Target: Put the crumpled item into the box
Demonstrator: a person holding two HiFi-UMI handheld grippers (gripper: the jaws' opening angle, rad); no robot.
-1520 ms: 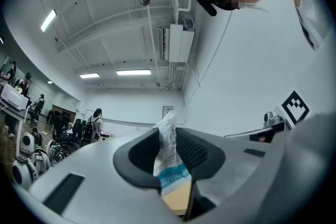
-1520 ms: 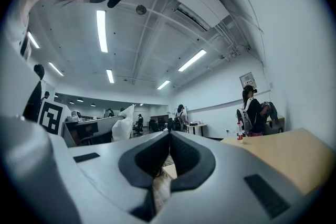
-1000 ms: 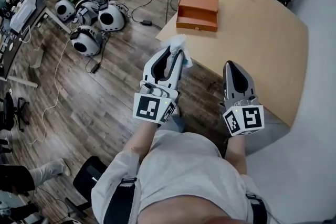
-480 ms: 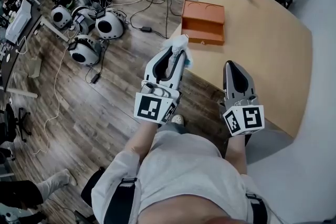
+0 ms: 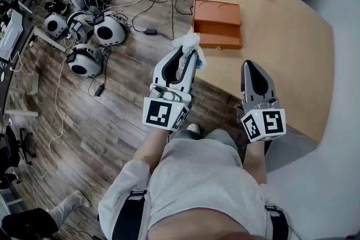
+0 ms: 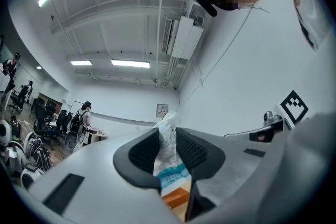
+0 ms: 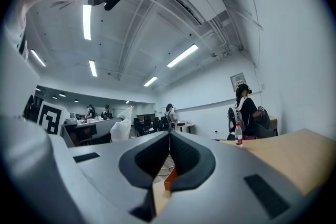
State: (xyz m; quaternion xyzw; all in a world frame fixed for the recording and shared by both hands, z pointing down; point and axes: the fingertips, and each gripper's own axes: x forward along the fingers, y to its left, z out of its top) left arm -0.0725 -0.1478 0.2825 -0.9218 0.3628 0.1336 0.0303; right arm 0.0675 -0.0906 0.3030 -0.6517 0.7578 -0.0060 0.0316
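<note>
As the left gripper (image 5: 190, 55) grasps the crumpled item (image 5: 188, 40), the box (image 5: 217, 24) sits on a wooden table (image 5: 287, 50).

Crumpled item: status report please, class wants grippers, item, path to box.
Left gripper shut on crumpled item. Right gripper shut, empty. Item not yet in orange box. Nothing seen between them.

box (image 5: 217, 24): orange, on counter (image 5: 287, 53)
crumpled item (image 5: 188, 41): just beside box, pinched in left tool (image 5: 190, 53)
right tool (image 5: 251, 66): right of box, tips together
</note>
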